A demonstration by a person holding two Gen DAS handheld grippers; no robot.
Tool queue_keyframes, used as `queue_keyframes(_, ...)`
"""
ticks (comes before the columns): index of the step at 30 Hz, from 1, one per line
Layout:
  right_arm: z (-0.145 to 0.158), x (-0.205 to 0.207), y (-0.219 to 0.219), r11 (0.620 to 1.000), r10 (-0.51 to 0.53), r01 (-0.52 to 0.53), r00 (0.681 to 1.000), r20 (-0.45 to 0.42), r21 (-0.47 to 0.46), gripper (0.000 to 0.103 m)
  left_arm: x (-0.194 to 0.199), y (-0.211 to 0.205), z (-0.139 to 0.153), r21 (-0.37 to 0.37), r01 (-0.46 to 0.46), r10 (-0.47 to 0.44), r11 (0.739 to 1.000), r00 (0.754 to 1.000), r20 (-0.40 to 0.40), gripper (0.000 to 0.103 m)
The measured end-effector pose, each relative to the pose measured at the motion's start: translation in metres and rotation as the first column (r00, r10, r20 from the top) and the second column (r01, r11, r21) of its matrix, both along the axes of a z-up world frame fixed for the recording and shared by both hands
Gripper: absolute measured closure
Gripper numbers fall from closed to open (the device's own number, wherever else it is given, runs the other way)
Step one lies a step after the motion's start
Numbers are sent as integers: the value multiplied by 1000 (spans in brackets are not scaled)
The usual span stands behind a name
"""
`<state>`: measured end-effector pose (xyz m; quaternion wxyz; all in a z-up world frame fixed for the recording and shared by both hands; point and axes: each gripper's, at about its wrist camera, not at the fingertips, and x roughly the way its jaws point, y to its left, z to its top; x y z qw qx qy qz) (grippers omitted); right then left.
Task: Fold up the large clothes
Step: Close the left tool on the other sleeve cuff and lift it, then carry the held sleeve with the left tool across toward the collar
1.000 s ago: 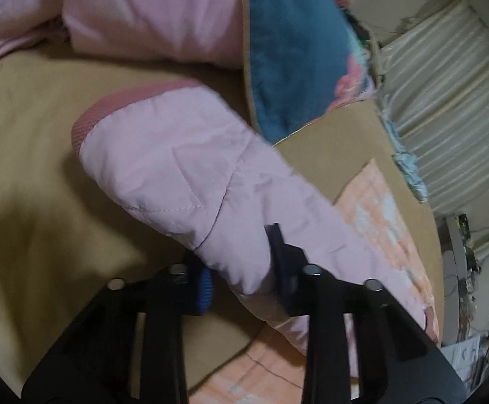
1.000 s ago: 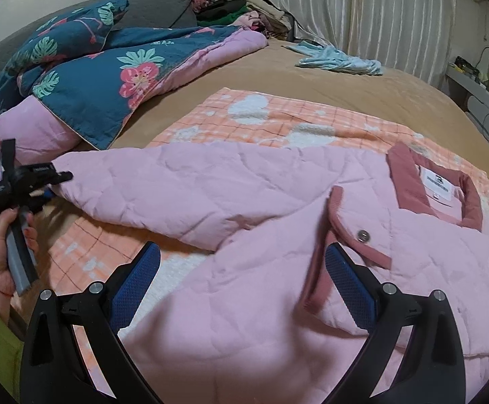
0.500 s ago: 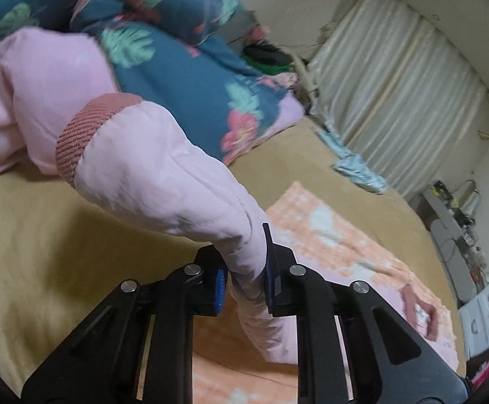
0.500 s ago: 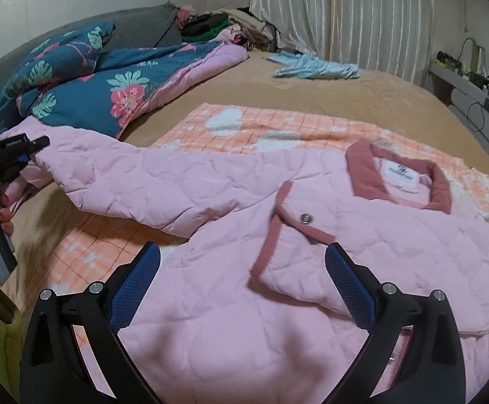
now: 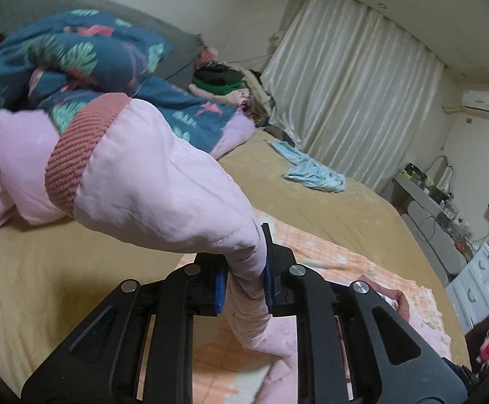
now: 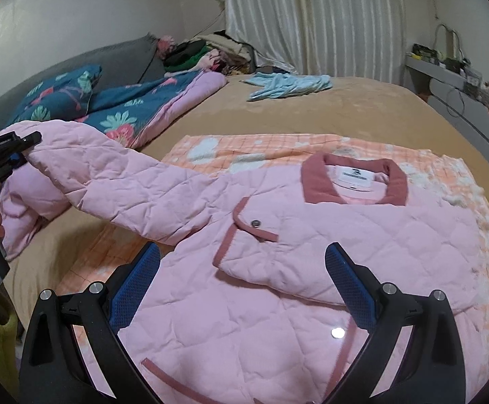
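Note:
A pink quilted jacket point(image 6: 311, 242) with a dusty-red collar lies front up on an orange checked blanket point(image 6: 271, 148) on the bed. My left gripper point(image 5: 244, 286) is shut on the jacket's sleeve point(image 5: 163, 188) and holds it lifted off the bed, the ribbed red cuff point(image 5: 75, 155) sticking out ahead of the pads. In the right wrist view the raised sleeve point(image 6: 116, 185) stretches left to that left gripper point(image 6: 11, 148), held in a hand. My right gripper point(image 6: 241, 286) hovers open over the jacket's chest with nothing between its fingers.
A blue floral duvet point(image 6: 116, 107) with a pink lining is bunched at the left, beside a grey headboard point(image 6: 116, 57). A light blue garment point(image 6: 288, 84) lies far back near the curtains point(image 6: 315, 20). A heap of clothes point(image 6: 204, 50) and a cluttered desk point(image 6: 463, 91) border the bed.
My left gripper closed on the sleeve and lifted it off the bed, rolling as it rose. My right gripper moved further over the jacket, so the collar now sits nearer the middle of its view.

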<state>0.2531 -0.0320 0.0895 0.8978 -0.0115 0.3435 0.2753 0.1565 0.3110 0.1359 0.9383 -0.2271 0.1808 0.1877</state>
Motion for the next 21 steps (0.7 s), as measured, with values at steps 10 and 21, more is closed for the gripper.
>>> queue_keyframes(10,8,-15,-56,995,-81,81,997,4,50,5,13,-55,32,79,78,-78,994,997,6,93)
queue_keyframes(21,-7,-24,-119,976,-208,208,978,-17,64,5,31,-105,43,129,159,-160,979,987,4,93)
